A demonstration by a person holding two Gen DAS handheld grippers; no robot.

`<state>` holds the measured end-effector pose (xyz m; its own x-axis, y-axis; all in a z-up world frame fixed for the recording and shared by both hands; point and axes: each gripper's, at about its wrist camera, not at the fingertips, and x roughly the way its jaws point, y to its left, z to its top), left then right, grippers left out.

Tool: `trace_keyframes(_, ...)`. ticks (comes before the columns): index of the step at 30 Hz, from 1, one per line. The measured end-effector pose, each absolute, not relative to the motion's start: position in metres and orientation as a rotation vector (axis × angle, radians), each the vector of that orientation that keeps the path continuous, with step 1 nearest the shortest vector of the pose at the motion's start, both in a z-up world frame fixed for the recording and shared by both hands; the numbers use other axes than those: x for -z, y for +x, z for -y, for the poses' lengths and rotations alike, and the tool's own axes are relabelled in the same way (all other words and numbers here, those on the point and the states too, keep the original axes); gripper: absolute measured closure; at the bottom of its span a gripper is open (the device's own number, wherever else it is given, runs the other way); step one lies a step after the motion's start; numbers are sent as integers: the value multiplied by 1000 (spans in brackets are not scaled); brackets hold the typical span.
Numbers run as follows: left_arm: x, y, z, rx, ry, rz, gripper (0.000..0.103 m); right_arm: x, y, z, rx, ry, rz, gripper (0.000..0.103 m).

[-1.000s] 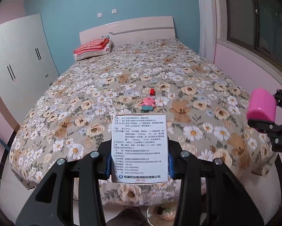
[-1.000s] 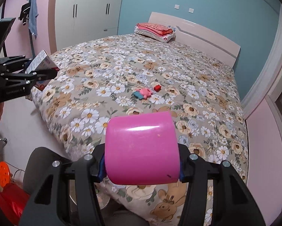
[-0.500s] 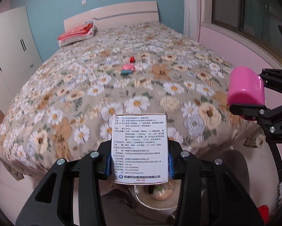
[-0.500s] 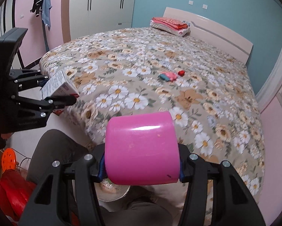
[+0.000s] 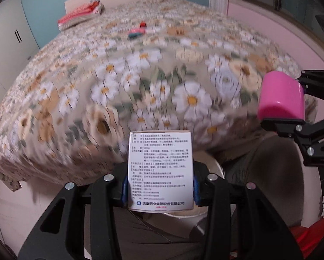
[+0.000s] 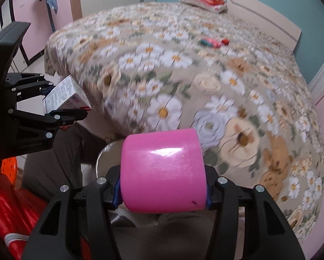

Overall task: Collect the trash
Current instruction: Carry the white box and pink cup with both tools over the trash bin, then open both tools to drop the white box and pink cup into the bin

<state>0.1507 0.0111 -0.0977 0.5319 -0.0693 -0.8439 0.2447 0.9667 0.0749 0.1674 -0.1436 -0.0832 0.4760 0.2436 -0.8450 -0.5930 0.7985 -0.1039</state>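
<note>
Below the blurred bed (image 5: 140,82), a box (image 5: 160,171) hides most of a pale bin (image 5: 216,166).

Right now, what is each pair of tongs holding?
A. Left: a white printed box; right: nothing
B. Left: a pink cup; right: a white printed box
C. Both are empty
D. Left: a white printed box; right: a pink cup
D. The left tongs are clamped on the white printed box, and the right tongs are clamped on the pink cup; each view also shows the other pair loaded.
</note>
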Motion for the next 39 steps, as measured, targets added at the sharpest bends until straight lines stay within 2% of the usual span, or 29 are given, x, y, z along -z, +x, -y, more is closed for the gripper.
trace_keyframes(25, 287, 171, -13, 181, 98, -1406, 60, 276, 172, 105, -583, -431, -1310, 47)
trace_keyframes(39, 360, 182, -12, 162, 42, -1569, 60, 331, 181, 95, -559, -430, -1434, 47)
